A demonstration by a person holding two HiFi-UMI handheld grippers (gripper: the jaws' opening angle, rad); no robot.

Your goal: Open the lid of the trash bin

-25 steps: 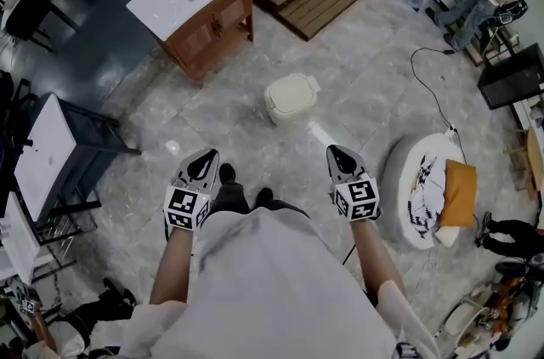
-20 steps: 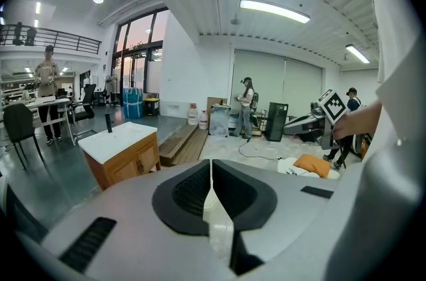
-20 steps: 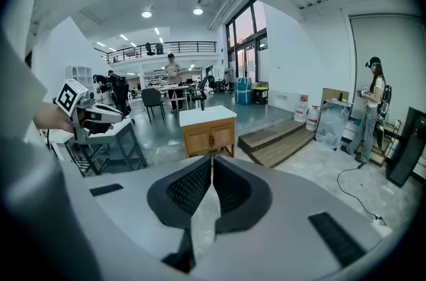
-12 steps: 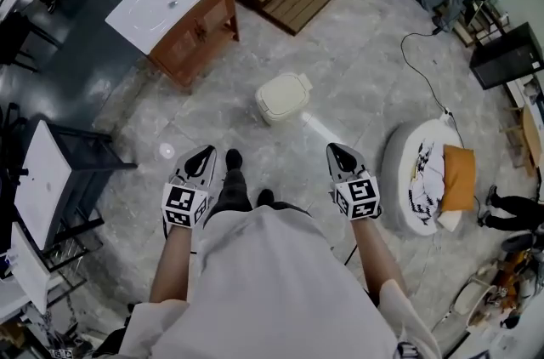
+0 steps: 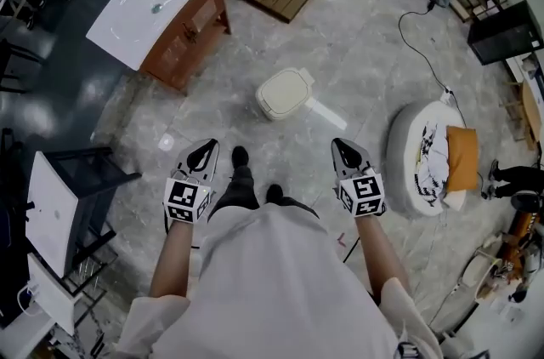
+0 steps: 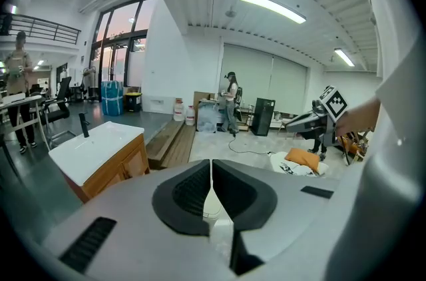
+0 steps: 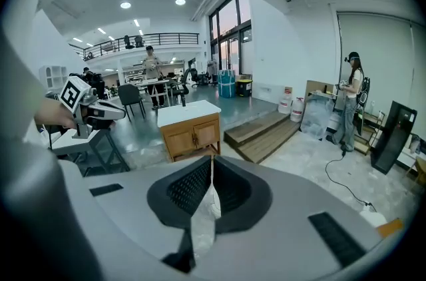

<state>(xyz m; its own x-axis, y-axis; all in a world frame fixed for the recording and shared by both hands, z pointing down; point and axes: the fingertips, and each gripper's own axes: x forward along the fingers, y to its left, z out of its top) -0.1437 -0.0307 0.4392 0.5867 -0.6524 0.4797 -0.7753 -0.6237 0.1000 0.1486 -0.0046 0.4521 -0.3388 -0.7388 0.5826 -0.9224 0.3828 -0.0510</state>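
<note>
- The person is standing on the marble floor (image 5: 357, 68) and holding both tools out in front at waist height, well above the trash bin (image 5: 269, 107).
- The left tool (image 5: 206, 145) is keeping its jaws pressed together; its own view shows the dark pads meeting along a thin seam, with nothing gripped between them.
- The right tool (image 5: 338, 145) is likewise closed and carrying nothing, its pads touching along the centre line.
- The cream trash bin is sitting on the floor ahead of the person's shoes (image 5: 240, 156), with its lid (image 5: 286, 87) lying flat and shut.
- The bin is lying forward of both tools and between their lines, seemingly a little nearer the right one, though neither is close to it.
- Its longer side is running from near-left to far-right in the head view, with a small tab jutting from the far-right end. Whether that is the hinge or the lifting edge cannot be told from here.
- A wooden cabinet (image 5: 166, 21) with a white surface is standing well to the left beyond the bin, and a round cushion (image 5: 421, 166) is lying to the right; both are staying clear of the approach.
- The next move is probably calling for a step forward and a lowering of one tool to the lid's rim, its jaws parting first.
</note>
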